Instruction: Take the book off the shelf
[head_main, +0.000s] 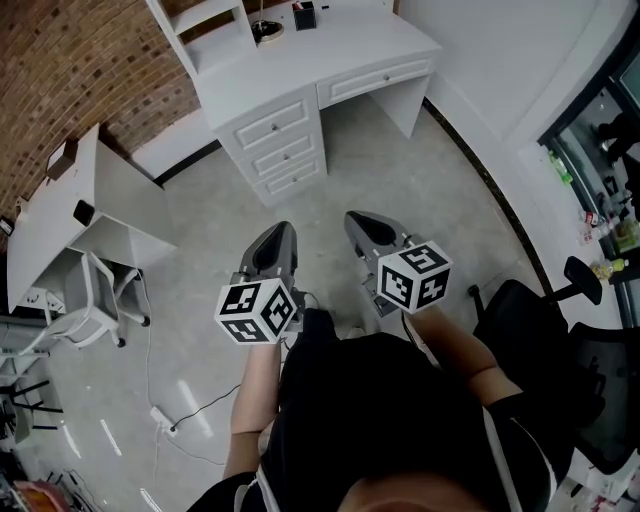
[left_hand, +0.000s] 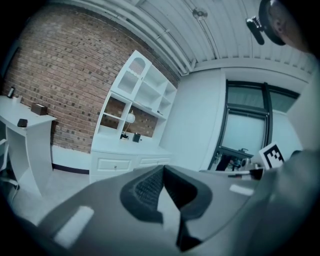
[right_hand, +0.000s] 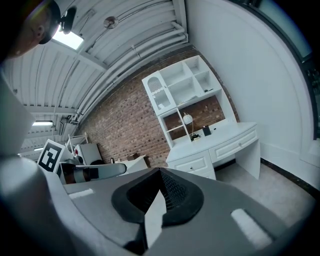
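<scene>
A white desk (head_main: 330, 50) with drawers stands against the brick wall, and a white shelf unit (left_hand: 142, 95) (right_hand: 182, 90) rises from it. I cannot make out a book in its compartments from here. A small lamp (left_hand: 129, 119) and a dark box (left_hand: 136, 137) sit on the desktop under the shelves. My left gripper (head_main: 283, 230) (left_hand: 162, 167) and right gripper (head_main: 358, 218) (right_hand: 160, 172) are held side by side over the floor, well short of the desk. Both point toward it, shut, with nothing between the jaws.
A white side table (head_main: 60, 215) with a white chair (head_main: 90, 300) under it stands at the left. A black office chair (head_main: 560, 340) is at the right, near the windows. A cable (head_main: 190, 410) lies on the grey floor at the lower left.
</scene>
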